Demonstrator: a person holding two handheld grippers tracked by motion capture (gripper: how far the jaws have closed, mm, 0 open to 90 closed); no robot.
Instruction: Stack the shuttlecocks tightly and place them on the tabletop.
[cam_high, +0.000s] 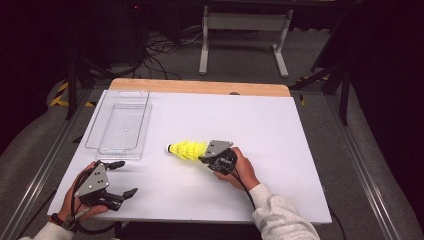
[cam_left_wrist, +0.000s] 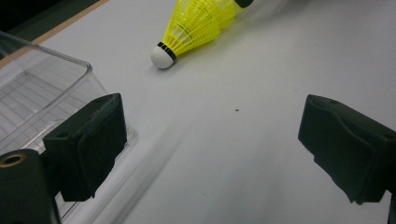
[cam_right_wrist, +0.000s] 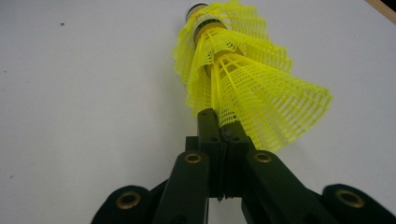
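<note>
White desk (cam_high: 280, 150), seen from above. Near its left edge, clear plastic tray (cam_high: 120, 125), lying flat. Toward the near left corner, left gripper (cam_high: 122, 179), jaws spread wide around nothing. Mid-desk, right gripper (cam_high: 204, 159), jaws pinching the skirt rim of nested yellow shuttlecocks (cam_high: 187, 150), white cork tip pointing at the tray.

Shuttlecocks' skirts (cam_left_wrist: 201, 23): cut off by the top edge in the left gripper view.
Shuttlecock count: they are nested; the number cannot be told.
Cork tip (cam_right_wrist: 196, 9): nearly hidden behind the yellow skirts in the right gripper view.
Right claw (cam_high: 204, 159): its tips are hidden inside the skirt rim in the high view.
Clear tray (cam_left_wrist: 42, 93): cut off at the left edge, partly behind a black jaw.
Left claw (cam_left_wrist: 210, 144): both jaws cut off by the bottom edge.
</note>
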